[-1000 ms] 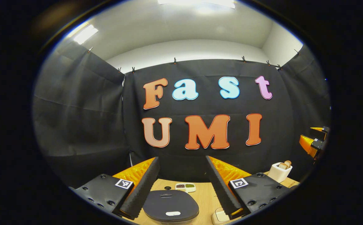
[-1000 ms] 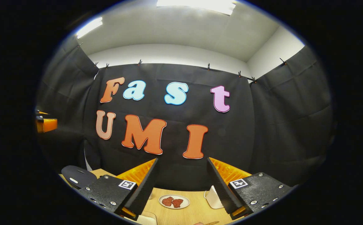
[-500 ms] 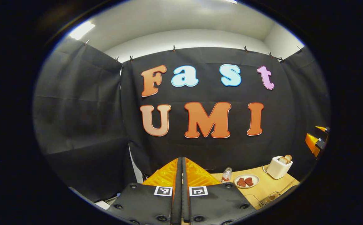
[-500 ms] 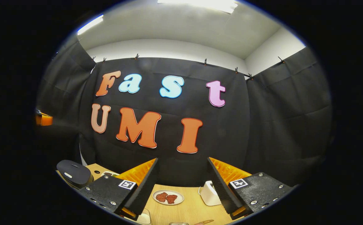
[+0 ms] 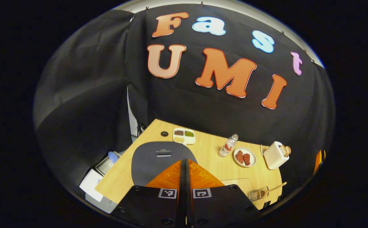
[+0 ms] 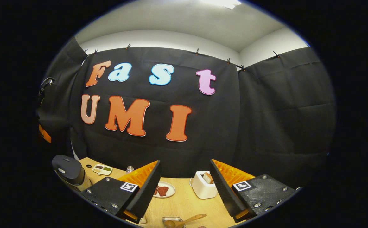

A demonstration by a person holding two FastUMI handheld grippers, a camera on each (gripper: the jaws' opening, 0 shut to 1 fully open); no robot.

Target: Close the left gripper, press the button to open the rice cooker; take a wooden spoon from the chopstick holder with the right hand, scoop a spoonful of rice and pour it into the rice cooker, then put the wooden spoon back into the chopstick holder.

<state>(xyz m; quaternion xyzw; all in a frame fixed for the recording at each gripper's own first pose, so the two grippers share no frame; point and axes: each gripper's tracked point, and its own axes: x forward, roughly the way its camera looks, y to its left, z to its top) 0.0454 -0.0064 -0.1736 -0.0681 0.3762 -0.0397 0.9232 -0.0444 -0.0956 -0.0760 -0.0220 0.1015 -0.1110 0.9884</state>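
The rice cooker [image 5: 158, 158] has a dark grey lid that is down, and it stands at the table's near left. My left gripper [image 5: 184, 161] is shut with nothing in it, its tips pointing down over the lid's near edge. In the right gripper view the cooker [image 6: 67, 168] stands at the far left. My right gripper [image 6: 184, 163] is open and holds nothing, up above the table. A wooden spoon [image 6: 185, 220] lies in a small metal holder [image 6: 170, 219] just below it. The same spoon [image 5: 274, 187] and holder [image 5: 257, 193] lie right of the left gripper.
On the wooden table [image 5: 209, 161] are a divided dish of grains [image 5: 184, 136], a small bottle [image 5: 228, 146], a plate with red pieces [image 5: 244, 157] and a white toaster [image 5: 273, 155]. A clear container [image 5: 239, 183] sits beside the holder. White items lie off the table's left edge.
My left gripper went from open to shut and has tilted down and risen over the rice cooker. The right gripper has tipped down a little, bringing the spoon and holder into sight.
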